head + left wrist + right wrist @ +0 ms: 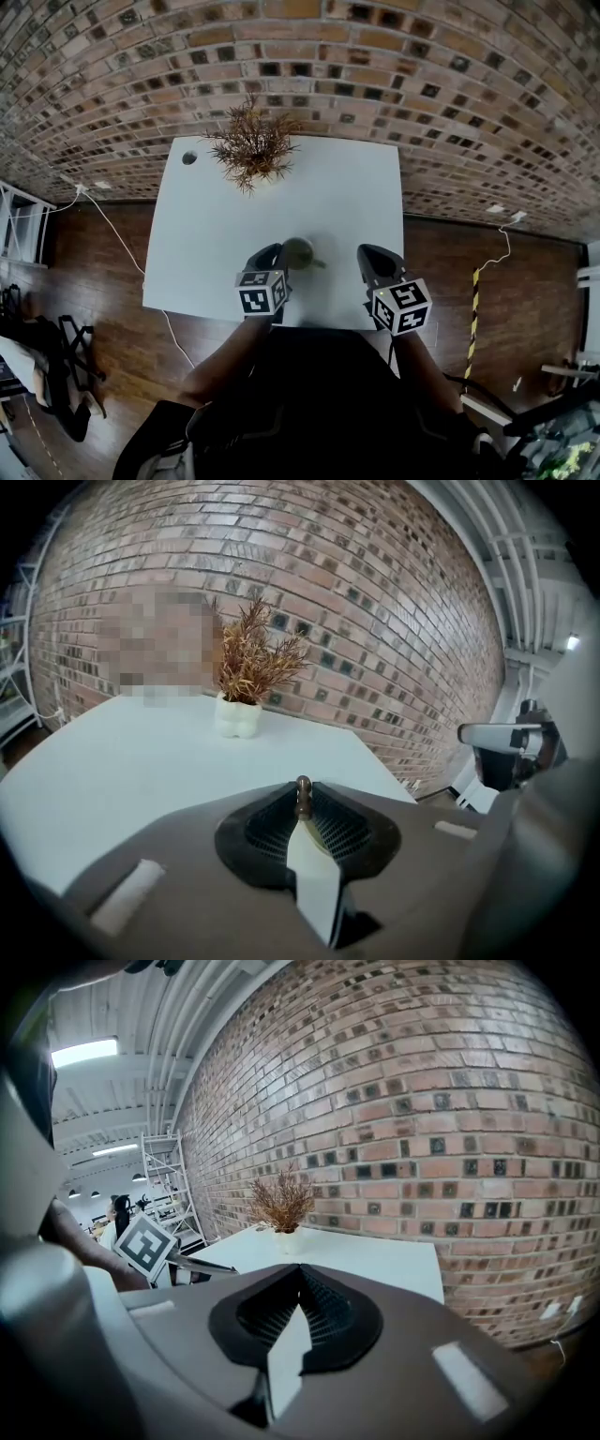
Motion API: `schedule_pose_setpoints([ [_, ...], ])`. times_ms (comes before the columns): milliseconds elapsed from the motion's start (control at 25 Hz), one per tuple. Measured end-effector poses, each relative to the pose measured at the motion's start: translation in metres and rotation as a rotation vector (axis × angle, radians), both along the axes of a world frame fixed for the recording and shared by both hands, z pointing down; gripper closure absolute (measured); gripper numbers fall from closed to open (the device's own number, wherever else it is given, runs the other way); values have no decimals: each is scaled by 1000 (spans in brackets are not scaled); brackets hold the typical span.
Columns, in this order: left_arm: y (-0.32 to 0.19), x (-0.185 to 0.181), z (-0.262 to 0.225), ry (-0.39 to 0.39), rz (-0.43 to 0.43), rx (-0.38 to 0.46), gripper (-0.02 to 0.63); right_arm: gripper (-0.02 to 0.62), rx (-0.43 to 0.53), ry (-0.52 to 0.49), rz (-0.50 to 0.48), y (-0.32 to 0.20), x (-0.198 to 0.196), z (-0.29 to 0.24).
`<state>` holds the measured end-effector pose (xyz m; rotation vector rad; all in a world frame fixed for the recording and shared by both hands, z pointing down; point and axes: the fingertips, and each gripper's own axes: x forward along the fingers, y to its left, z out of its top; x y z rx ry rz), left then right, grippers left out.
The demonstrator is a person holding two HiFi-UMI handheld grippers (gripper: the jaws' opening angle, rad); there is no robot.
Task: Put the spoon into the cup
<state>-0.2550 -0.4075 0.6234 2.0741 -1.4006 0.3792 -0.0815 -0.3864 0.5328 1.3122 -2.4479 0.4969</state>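
An olive-green cup [299, 252] stands on the white table [208, 225] near its front edge. My left gripper [278, 253] sits right beside the cup, on its left. In the left gripper view, the brown rounded end of the spoon [303, 797] pokes up between the tips of the left gripper [303, 786], whose jaws close on it. The rest of the spoon and the cup are hidden below the jaws there. My right gripper [368, 254] hovers right of the cup, apart from it. Its jaws [300, 1271] are shut with nothing between them.
A dried plant in a white pot [251, 145] stands at the back of the table, near a round cable hole [189, 157]. A brick wall [394, 84] runs behind. Beyond the right table edge is wooden floor with a cable [487, 258].
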Motion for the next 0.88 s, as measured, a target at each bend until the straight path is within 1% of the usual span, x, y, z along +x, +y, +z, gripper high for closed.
schedule_pose_setpoints([
  [120, 0, -4, 4, -33, -2, 3, 557, 589, 5, 0, -8, 1, 1, -2],
  [280, 0, -3, 6, -56, 4, 1, 550, 589, 10, -2, -20, 1, 1, -3],
  [480, 2, -7, 3, -67, -7, 3, 477, 589, 22, -7, -35, 1, 0, -8],
  [680, 4, -8, -19, -90, -1, 70, 429, 589, 33, -21, -36, 0, 4, -11],
  [800, 8, -15, -39, -87, -37, 124, 430, 589, 45, -35, -41, 1, 7, -15],
  [880, 9, -19, -53, -73, -68, 162, 444, 589, 59, -46, -42, 1, 10, -20],
])
